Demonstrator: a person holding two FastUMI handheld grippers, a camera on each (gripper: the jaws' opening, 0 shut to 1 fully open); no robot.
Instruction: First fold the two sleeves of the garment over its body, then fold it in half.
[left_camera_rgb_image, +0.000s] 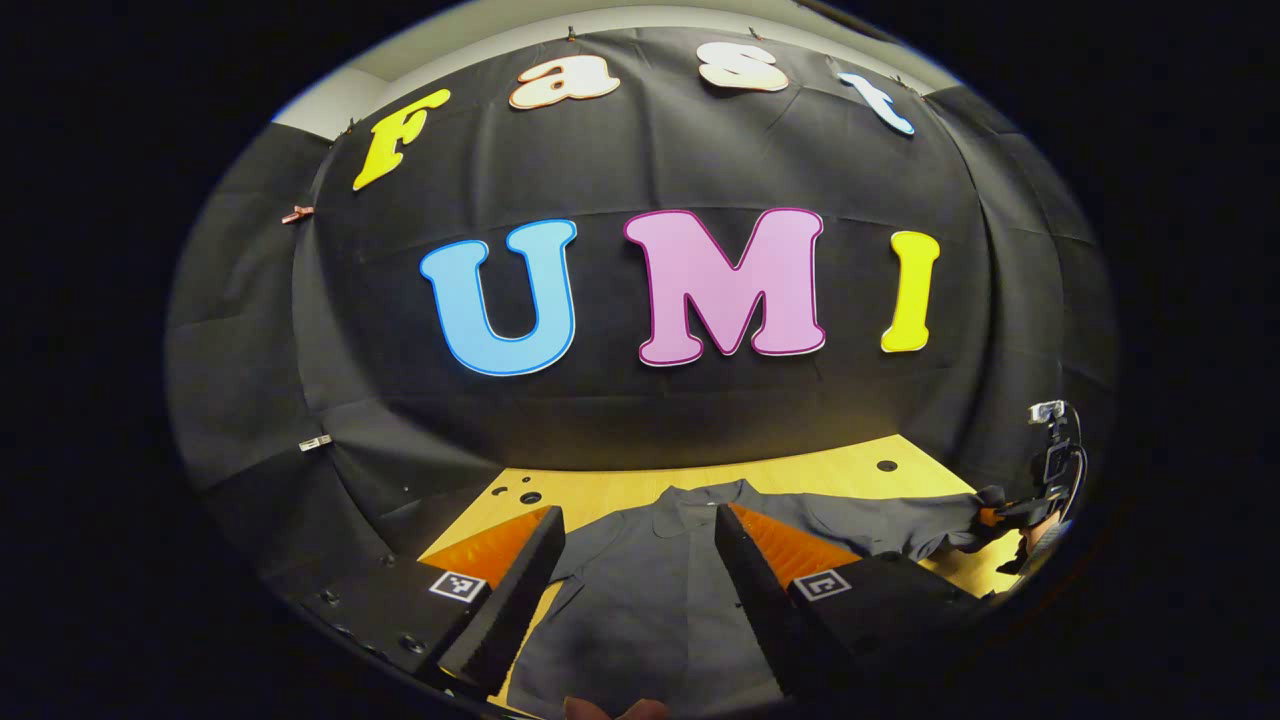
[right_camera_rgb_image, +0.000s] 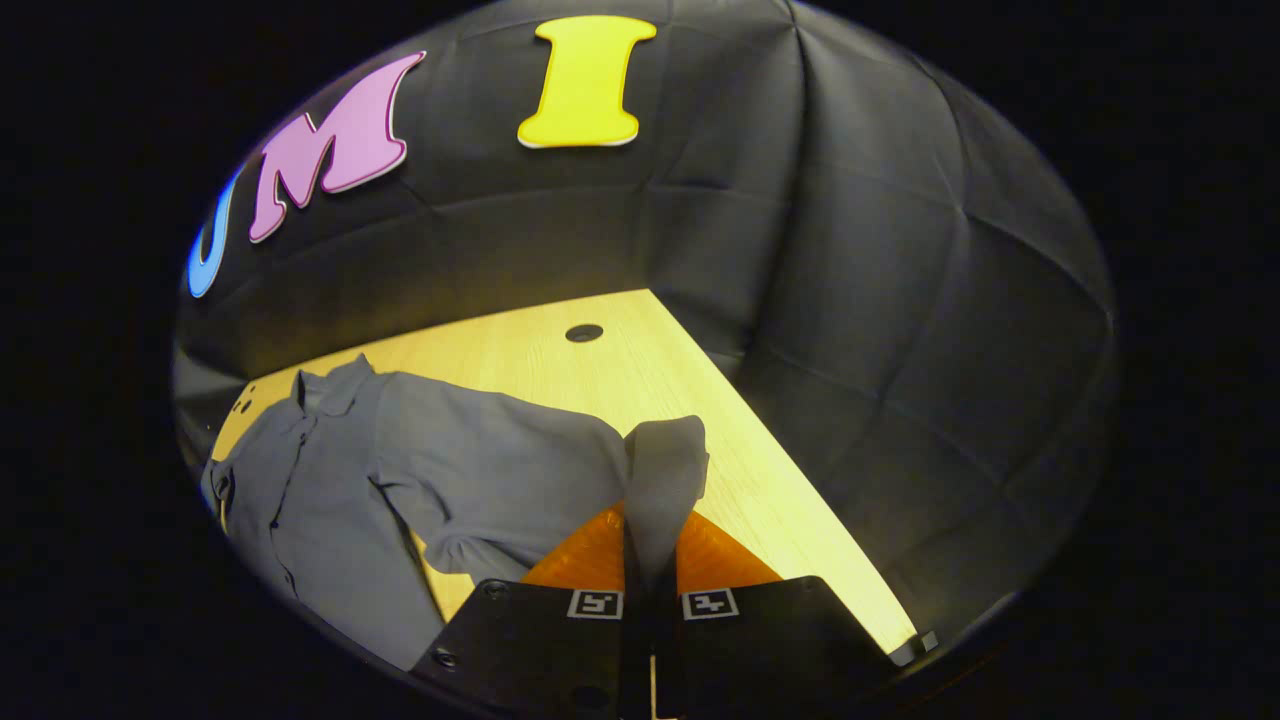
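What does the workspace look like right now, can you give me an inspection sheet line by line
Surface: light wooden table, round holes near its far edge.
Job's things: grey shirt lying flat, collar toward the wall; right sleeve stretched sideways, its cuff pinched and raised.
Clutter: nothing seen.
Grippers: left gripper open, fingers hanging over the shirt body; right gripper shut on the cuff.
Cables: a dark cable looped at the right gripper, seen in the left gripper view.
Surroundings: black cloth wall behind and beside the table.
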